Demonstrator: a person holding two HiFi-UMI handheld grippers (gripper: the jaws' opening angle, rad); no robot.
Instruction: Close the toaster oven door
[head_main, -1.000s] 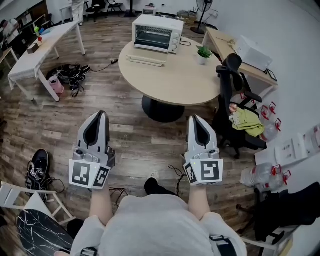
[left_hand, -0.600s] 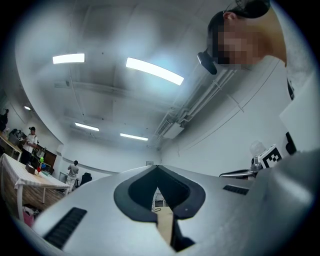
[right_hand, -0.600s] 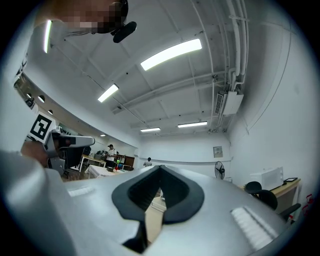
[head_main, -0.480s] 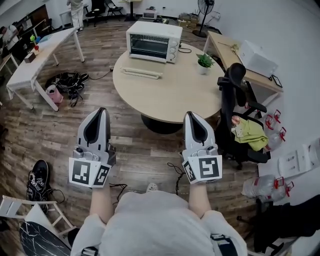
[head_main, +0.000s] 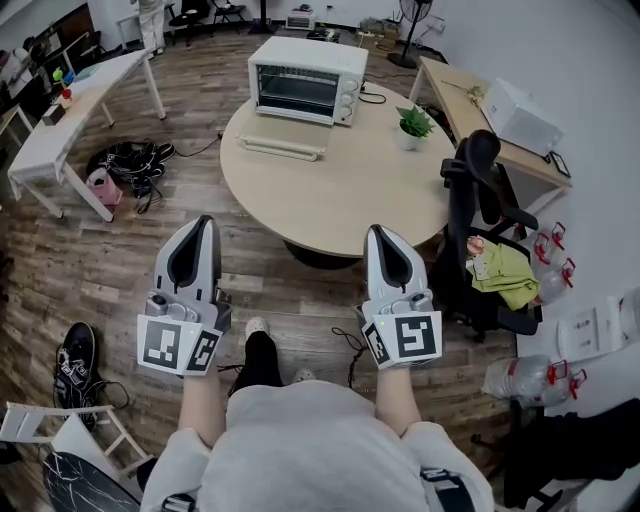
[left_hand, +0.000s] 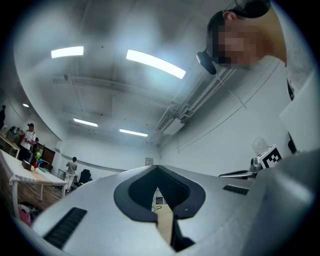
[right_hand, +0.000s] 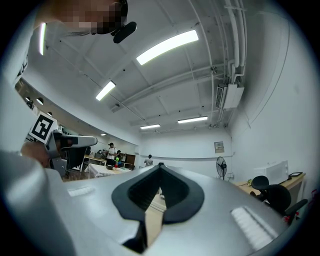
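Nearer now, crosswise toaster oven (head_main: 305, 65) faces person.

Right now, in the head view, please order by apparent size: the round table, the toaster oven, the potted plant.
1. round table
2. toaster oven
3. potted plant
The last two stand on the table's far side, so nearness to the camera changes nothing.

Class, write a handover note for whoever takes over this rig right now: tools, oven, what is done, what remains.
Left tool: shut, empty, held short of the round table.
Right tool: shut, empty, by the table's near edge.
Toaster oven: on the table's far side; door appears folded down, white handle toward us.
Done: nothing yet. Left: reach across, lift the door shut.
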